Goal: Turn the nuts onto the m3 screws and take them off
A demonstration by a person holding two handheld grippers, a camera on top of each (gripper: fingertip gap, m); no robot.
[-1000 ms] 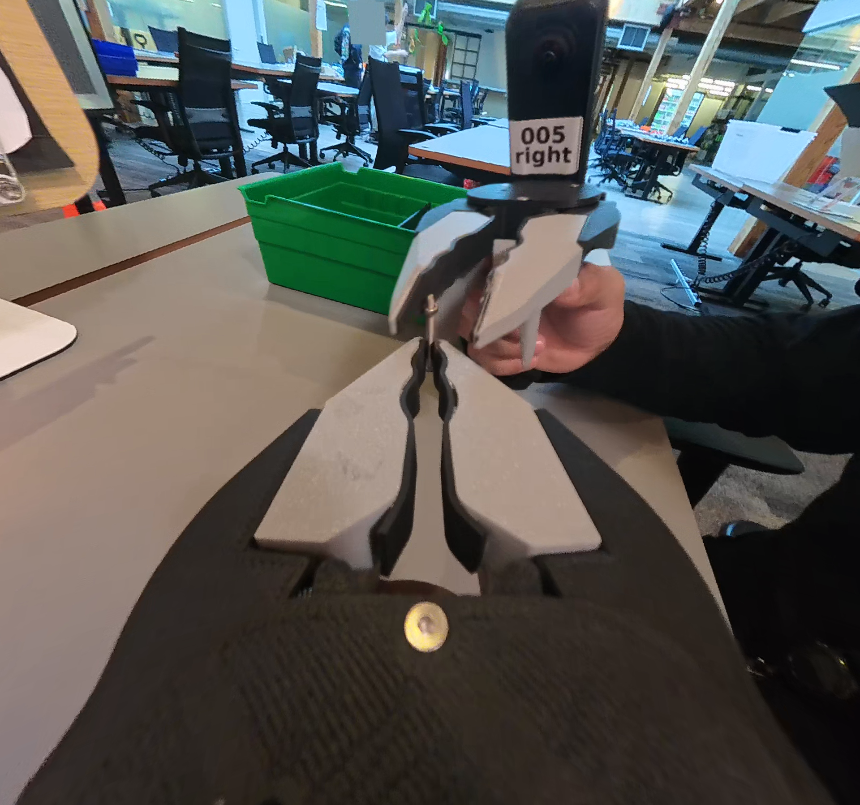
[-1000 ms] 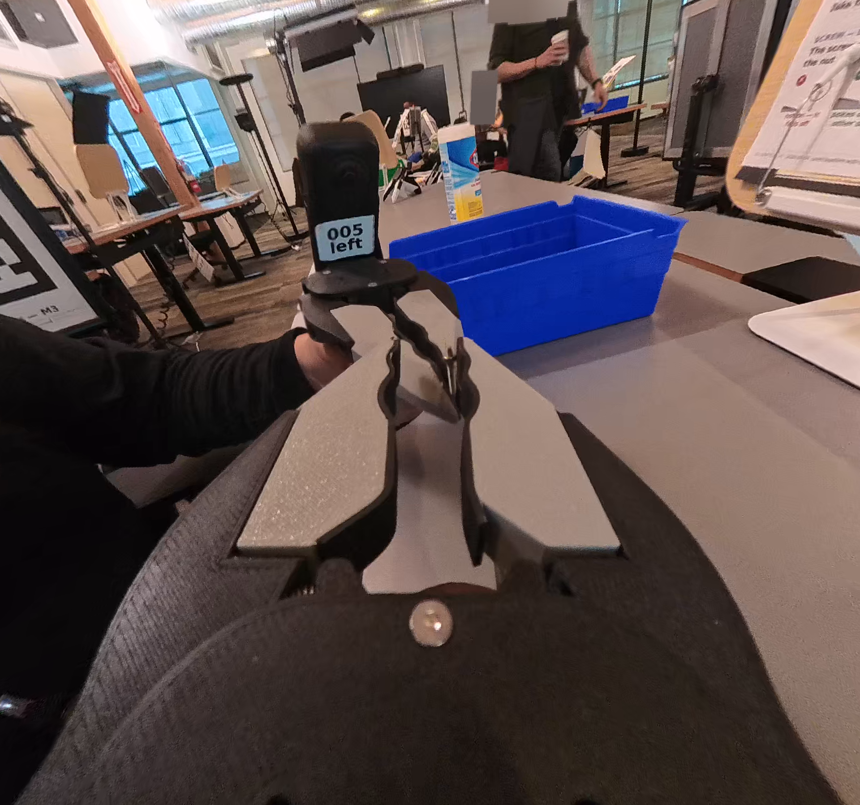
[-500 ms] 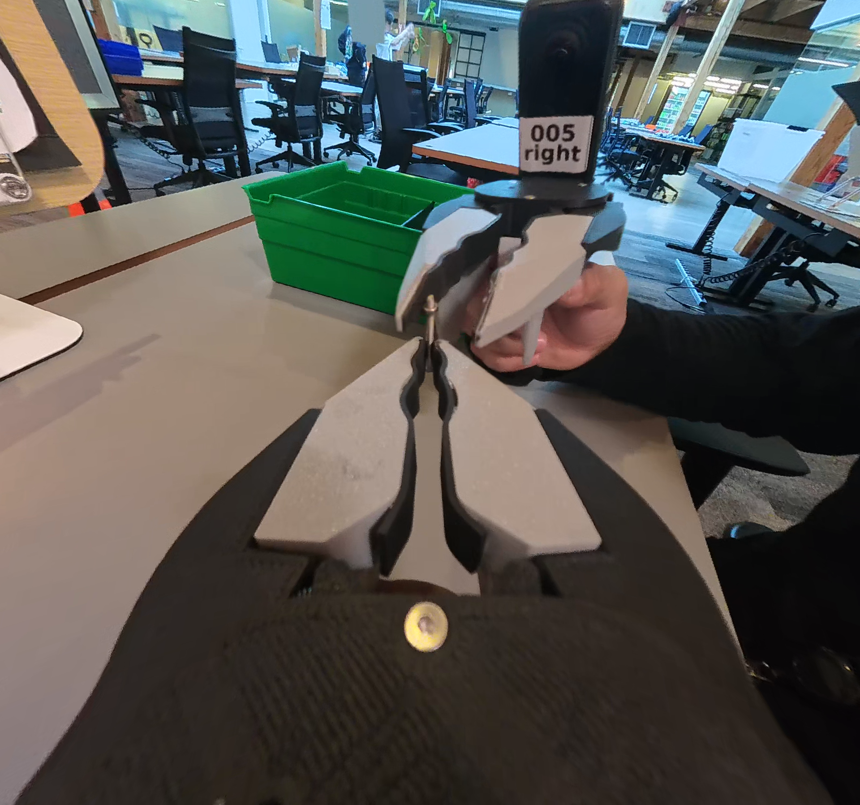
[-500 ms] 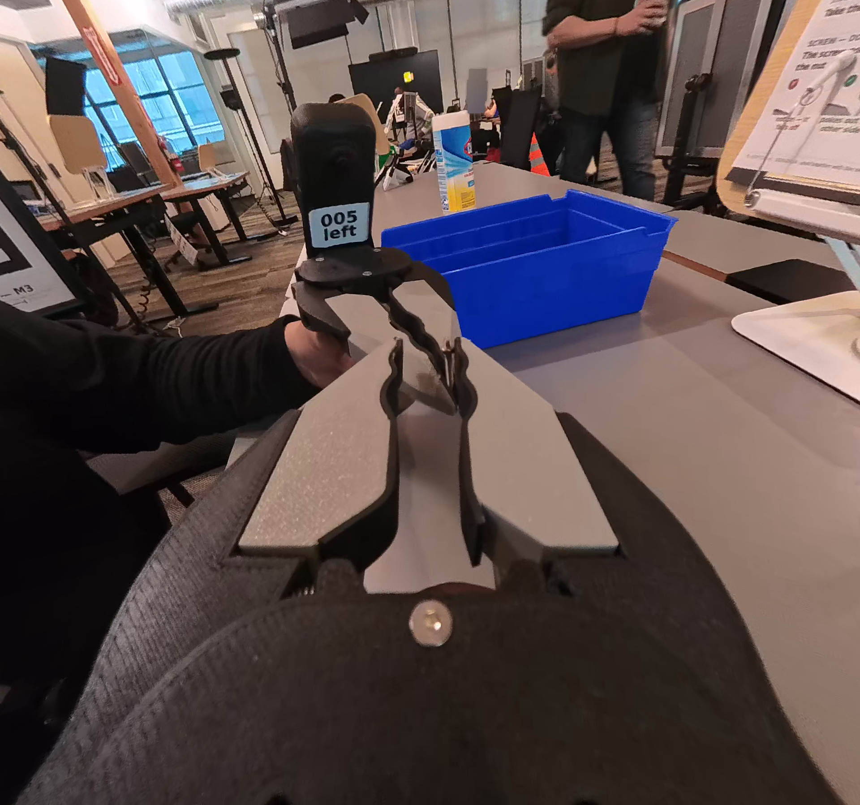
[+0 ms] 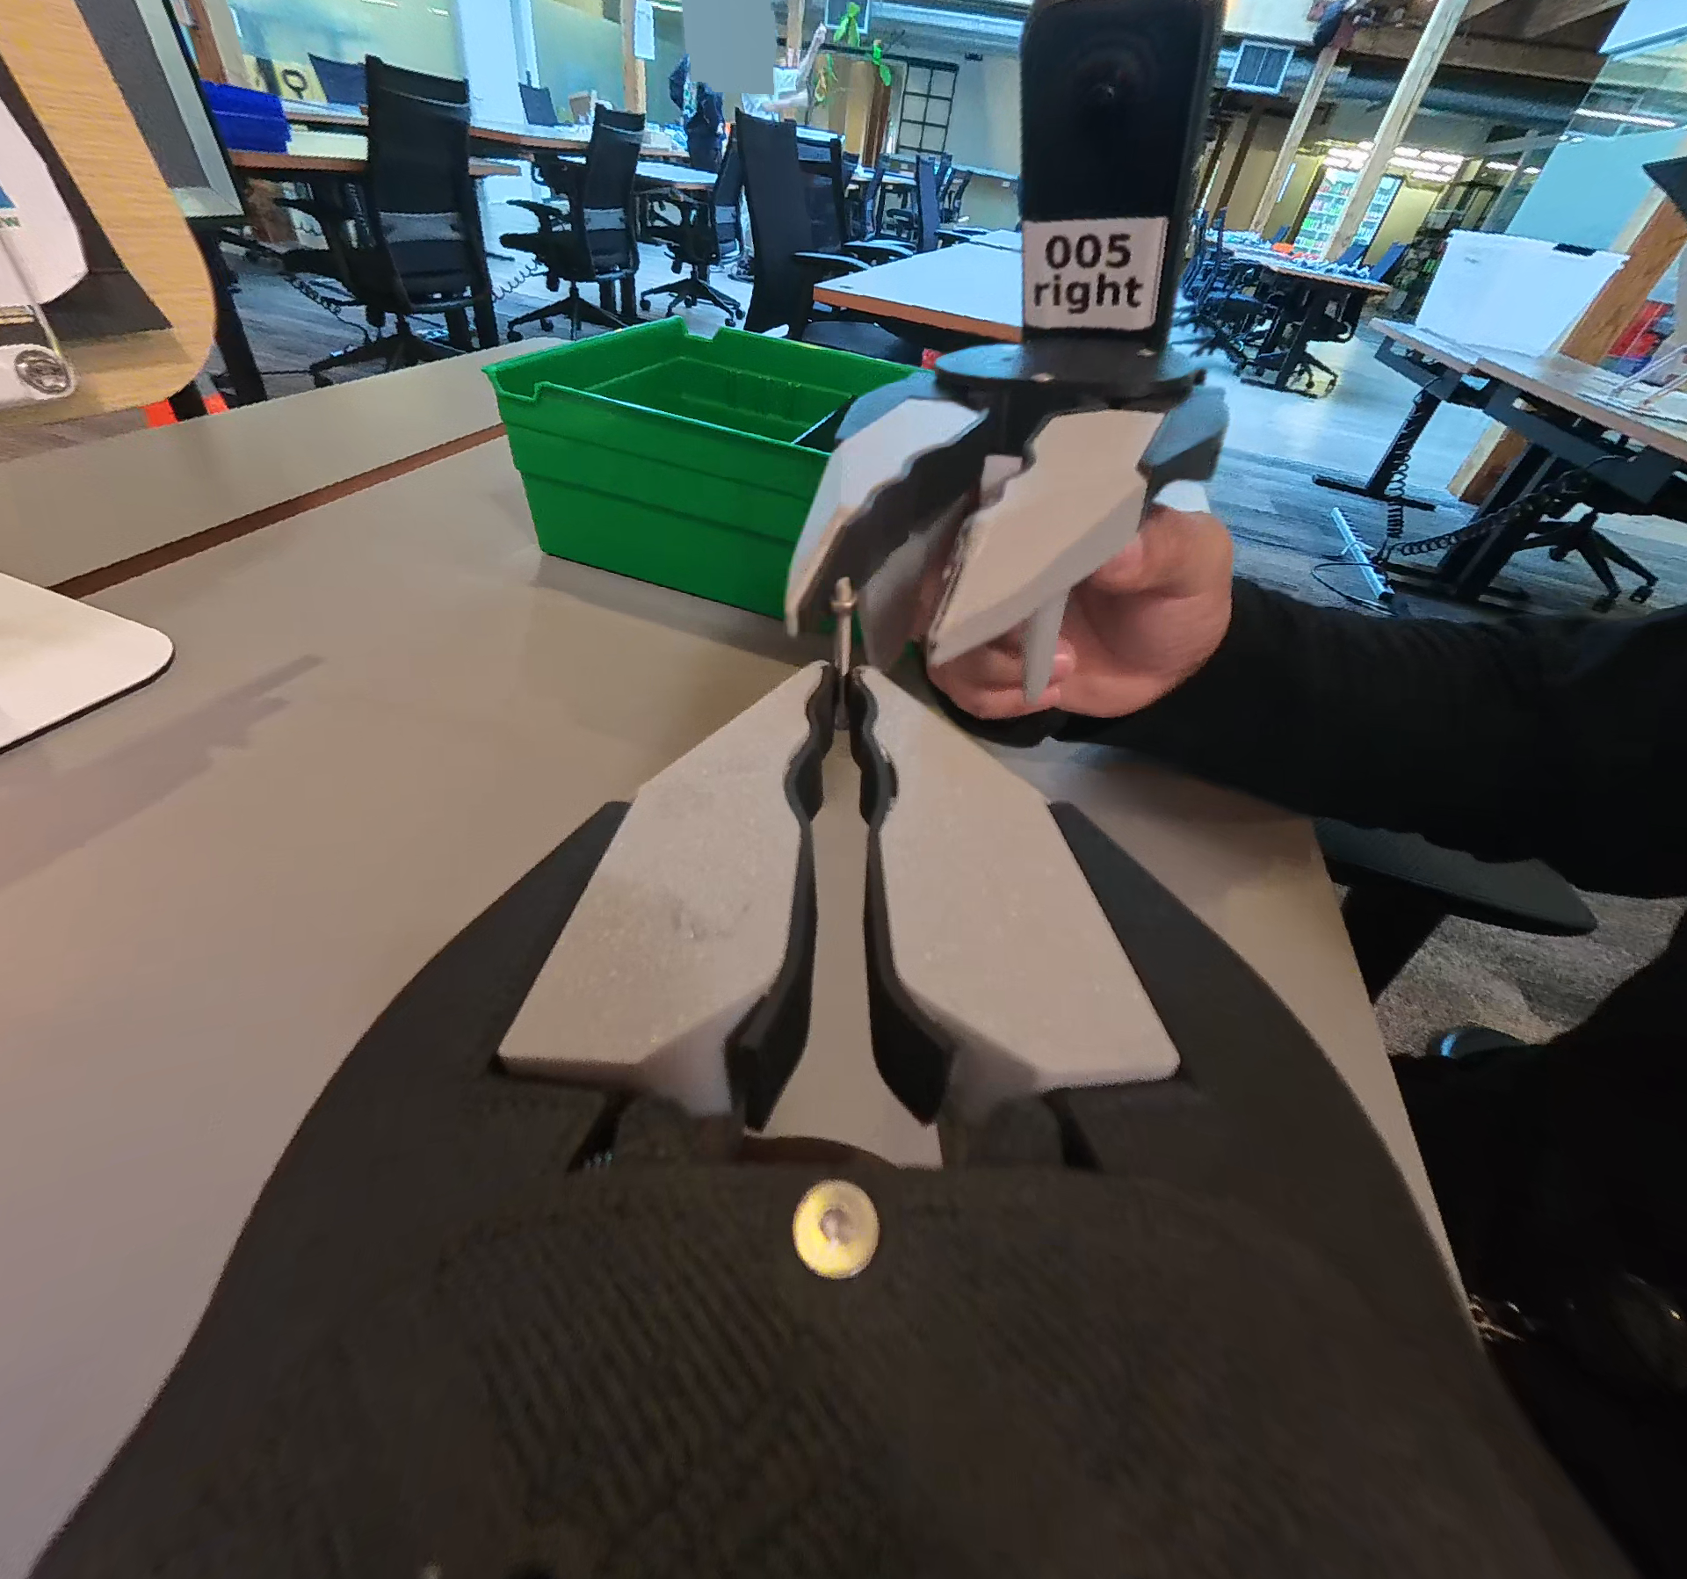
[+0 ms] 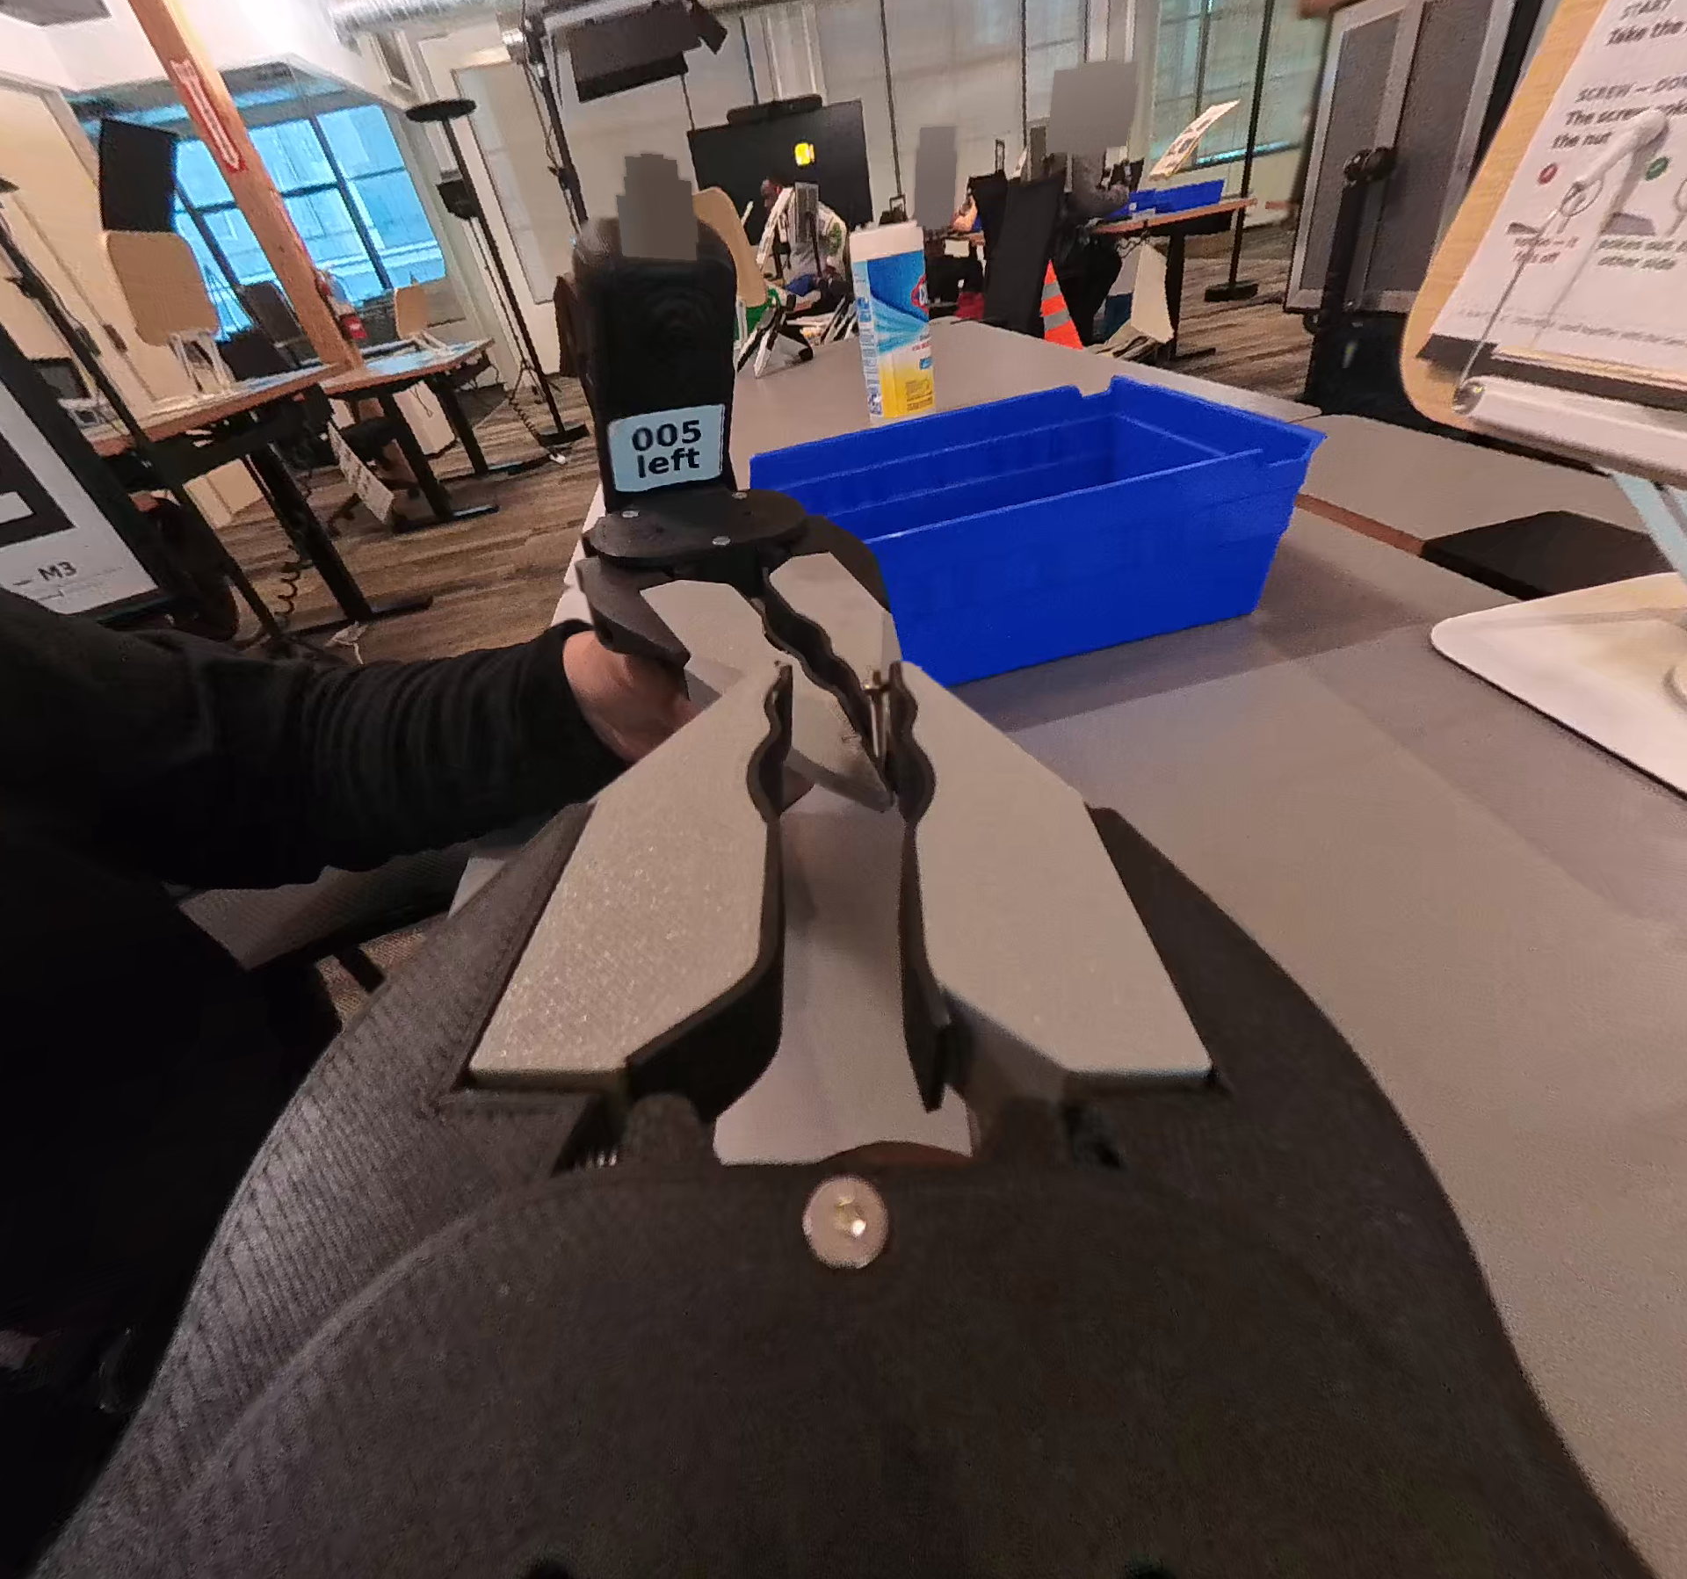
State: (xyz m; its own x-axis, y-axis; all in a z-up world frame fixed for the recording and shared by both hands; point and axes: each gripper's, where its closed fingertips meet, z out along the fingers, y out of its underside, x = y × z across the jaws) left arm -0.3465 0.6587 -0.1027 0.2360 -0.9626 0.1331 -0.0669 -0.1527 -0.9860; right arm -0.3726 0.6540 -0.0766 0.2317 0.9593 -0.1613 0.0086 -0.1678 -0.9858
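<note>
Between the tips of the left gripper (image 5: 842, 695), whose jaws are drawn narrow, the lower end of a thin M3 screw (image 5: 843, 631) is pinched, so the shank stands nearly upright above them over the grey table (image 5: 365, 714). Facing it, the right gripper (image 5: 876, 622) has its jaws parted; 1 fingertip (image 5: 808, 586) sits just beside the screw's upper end and the other is off to the side (whether a nut is on the thread there is too small to tell). From the right wrist view the screw (image 6: 878, 704) shows against the inner face of that gripper's right-hand finger (image 6: 913, 732), not centred in the gap. The likely trouble, as I judge it, is a sideways push: the hold covers only a short length of thread, so an off-centre closing could tilt the screw, twist it out, or drop a loose nut onto the table. Farther out, a green bin (image 5: 675, 476) stands behind the right gripper and a blue bin (image 6: 1077, 549) behind the left
</note>
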